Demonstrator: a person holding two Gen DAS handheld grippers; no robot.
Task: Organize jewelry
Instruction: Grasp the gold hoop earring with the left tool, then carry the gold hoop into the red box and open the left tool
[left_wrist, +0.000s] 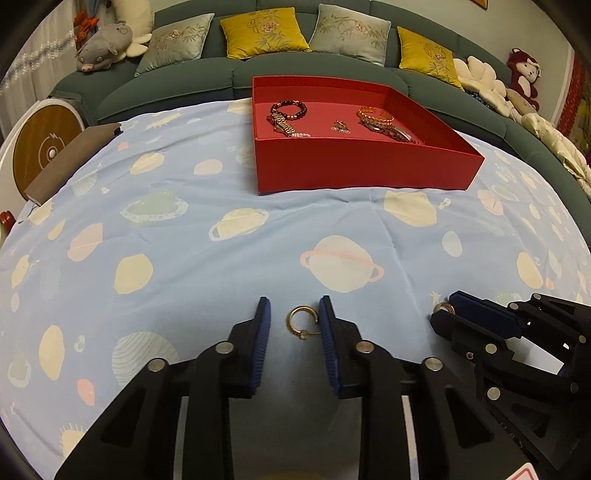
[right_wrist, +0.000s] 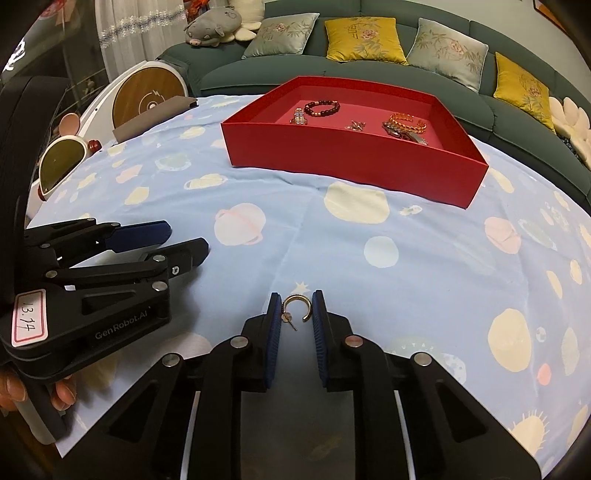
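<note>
Two gold hoop earrings lie on the planet-print blue cloth. One earring (left_wrist: 301, 322) sits between the fingers of my left gripper (left_wrist: 294, 308), whose jaws stand wider than the hoop, with a gap on the left side. The other earring (right_wrist: 297, 308) is pinched between the blue pads of my right gripper (right_wrist: 296, 297), still resting on the cloth. In the left wrist view the right gripper (left_wrist: 445, 308) shows at the right with its earring (left_wrist: 442, 307) at the fingertips. The red tray (left_wrist: 369, 166) (right_wrist: 351, 155) stands farther back and holds a beaded bracelet (left_wrist: 290, 109), a watch (left_wrist: 282, 125) and a gold bangle (left_wrist: 375, 114).
A green sofa (left_wrist: 236, 79) with yellow and grey cushions curves behind the cloth. A brown case (left_wrist: 70, 162) and a round wooden-faced device (left_wrist: 44, 147) sit at the left edge, with sunglasses (right_wrist: 62, 162) nearby. A person's fingers (right_wrist: 62, 395) hold the left gripper (right_wrist: 186, 236).
</note>
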